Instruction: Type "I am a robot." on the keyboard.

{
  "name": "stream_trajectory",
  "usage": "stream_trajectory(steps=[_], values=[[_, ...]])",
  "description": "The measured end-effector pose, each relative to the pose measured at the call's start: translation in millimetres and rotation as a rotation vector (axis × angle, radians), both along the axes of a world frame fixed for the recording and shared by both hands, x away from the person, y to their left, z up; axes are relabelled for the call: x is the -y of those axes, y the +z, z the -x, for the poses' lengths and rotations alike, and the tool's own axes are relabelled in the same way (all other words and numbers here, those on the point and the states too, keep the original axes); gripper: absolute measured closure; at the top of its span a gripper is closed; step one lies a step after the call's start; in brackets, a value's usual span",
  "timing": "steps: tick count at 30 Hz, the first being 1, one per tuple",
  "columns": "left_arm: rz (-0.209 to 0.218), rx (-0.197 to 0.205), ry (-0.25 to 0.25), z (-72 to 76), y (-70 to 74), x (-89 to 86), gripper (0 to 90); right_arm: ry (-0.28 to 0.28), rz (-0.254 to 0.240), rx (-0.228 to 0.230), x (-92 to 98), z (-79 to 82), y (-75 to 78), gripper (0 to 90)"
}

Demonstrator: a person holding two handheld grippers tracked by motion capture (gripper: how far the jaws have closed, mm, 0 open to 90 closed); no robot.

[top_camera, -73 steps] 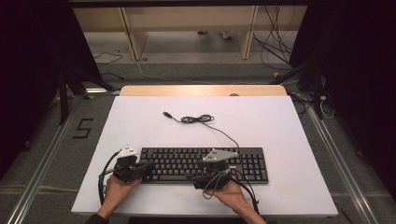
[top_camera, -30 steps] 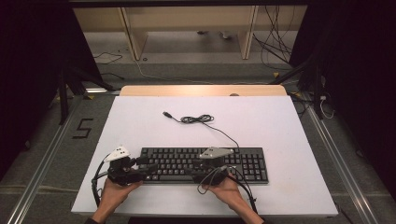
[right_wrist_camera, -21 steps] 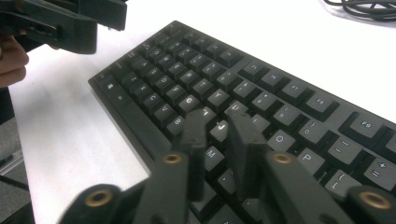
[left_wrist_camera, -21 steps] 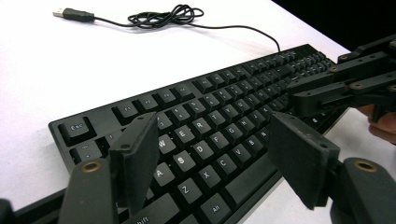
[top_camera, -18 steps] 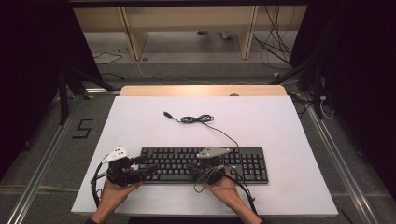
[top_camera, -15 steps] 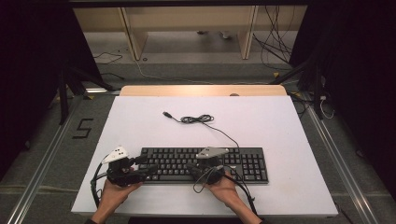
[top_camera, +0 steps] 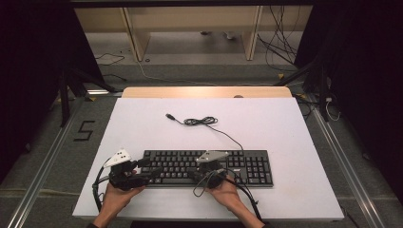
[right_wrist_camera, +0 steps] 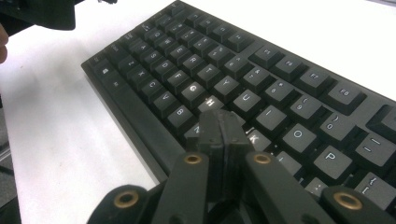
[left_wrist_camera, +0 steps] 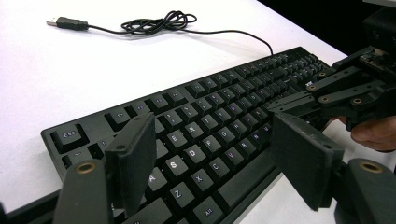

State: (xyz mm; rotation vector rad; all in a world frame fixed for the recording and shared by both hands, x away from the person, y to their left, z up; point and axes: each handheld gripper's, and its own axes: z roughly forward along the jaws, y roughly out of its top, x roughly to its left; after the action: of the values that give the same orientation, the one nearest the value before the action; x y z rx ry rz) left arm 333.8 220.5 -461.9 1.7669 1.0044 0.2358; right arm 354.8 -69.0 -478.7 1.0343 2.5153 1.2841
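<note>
One black keyboard (top_camera: 209,167) lies near the white tabletop's (top_camera: 285,123) front edge, its thin cable (top_camera: 202,121) coiled toward the bare middle. The left claw (left_wrist_camera: 210,163) gapes wide over the keyboard's left end. The right claw (right_wrist_camera: 219,135), pressed closed and empty, points at the middle keys.

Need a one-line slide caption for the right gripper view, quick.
Shut right gripper pointing at the keyboard, tips over the keys near J.

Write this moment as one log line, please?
left gripper: open, over keyboard left end | right gripper: shut, tips near J key | cable: unplugged
</note>
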Motion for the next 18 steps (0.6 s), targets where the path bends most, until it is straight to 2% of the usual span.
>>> stream_trajectory(steps=[11, 18], values=[[0.001, 0.005, -0.003, 0.9, 0.3, 0.9, 31.0, 0.005, 0.018, -0.012, -2.3, -0.7, -5.1, 90.0], [-0.003, 0.006, -0.005, 1.3, 0.5, 0.8, 31.1, 0.011, 0.034, -0.003, -3.3, -0.3, -8.0, 90.0]])
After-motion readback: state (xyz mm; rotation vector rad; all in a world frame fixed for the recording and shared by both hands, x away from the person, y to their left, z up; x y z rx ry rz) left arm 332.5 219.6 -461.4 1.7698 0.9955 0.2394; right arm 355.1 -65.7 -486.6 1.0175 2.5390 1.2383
